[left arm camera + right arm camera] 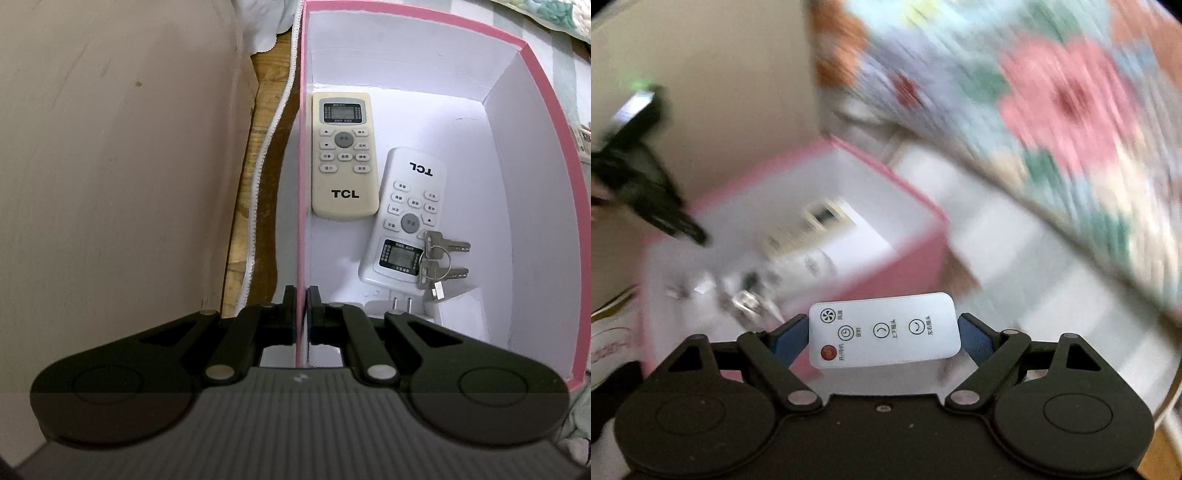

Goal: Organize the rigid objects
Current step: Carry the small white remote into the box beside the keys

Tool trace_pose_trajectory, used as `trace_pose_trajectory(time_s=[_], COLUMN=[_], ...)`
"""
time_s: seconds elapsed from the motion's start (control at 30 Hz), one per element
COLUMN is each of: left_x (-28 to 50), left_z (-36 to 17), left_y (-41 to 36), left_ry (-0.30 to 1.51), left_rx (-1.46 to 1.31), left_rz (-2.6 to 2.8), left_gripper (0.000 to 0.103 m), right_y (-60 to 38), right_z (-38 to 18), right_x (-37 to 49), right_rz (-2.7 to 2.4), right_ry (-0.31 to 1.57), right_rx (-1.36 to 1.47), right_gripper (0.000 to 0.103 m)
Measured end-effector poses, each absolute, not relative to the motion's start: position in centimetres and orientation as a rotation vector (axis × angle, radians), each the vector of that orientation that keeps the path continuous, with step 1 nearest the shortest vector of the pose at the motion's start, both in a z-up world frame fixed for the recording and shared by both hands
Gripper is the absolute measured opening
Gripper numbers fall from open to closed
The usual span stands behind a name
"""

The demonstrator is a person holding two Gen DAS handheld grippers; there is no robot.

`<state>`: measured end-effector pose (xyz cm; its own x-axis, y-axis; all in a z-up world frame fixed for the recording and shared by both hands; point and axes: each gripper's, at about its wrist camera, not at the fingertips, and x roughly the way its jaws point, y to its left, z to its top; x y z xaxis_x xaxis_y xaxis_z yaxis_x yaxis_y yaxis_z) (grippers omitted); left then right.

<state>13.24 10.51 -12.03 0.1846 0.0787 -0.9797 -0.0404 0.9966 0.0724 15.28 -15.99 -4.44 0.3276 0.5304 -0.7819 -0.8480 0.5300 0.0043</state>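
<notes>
The left gripper (301,314) is clenched on the near left wall of the pink box (546,110), one finger outside the wall and one inside, pinching the thin edge between them. Inside the box, on its white floor, a cream remote (343,158) lies against the left wall with its screen end away from the camera, and a white remote (402,218) lies just beside it, turned the other way round and slightly tilted. A bunch of keys (439,258) rests at the white remote's screen end, partly on its corner, and a white plug (402,308) with two prongs sits at the near end of the box. The right gripper (884,332) is grasping a small flat fan remote (884,330) — its blue pads press on the two short ends, the button face up toward the camera. It is held above and just outside the box's near corner, with a flowered quilt (1052,110) blurred beyond.
</notes>
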Motion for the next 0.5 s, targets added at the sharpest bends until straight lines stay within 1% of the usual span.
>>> trace_pose_trajectory(time_s=[0.13,0.27,0.4,0.5], left_x=[13.1,12.9,12.8,12.7], left_z=[-12.0,-12.0,-11.9,-11.9], left_y=[10.7,10.5,10.6,10.8], left_ry=[1.372,1.36,1.351,1.348], left_rx=[0.021,0.034,0.022,0.01], left_rz=[0.08,0.078,0.078,0.075], left_gripper=[0.004,0.004,0.003,0.003], right_y=[-12.2,-7.8,-4.1,-2.2], right_z=[-2.3,-3.1,-5.2,-7.9], right_x=[13.9,13.5,13.8,15.3], right_rz=[1.048,1.117,1.138,1.104], right_ry=[0.805,0.825,0.941,1.086], right_rx=[-0.514,-0.66,-0.754,-0.759], right_gripper=[0.089,0.089,0.089,0.089])
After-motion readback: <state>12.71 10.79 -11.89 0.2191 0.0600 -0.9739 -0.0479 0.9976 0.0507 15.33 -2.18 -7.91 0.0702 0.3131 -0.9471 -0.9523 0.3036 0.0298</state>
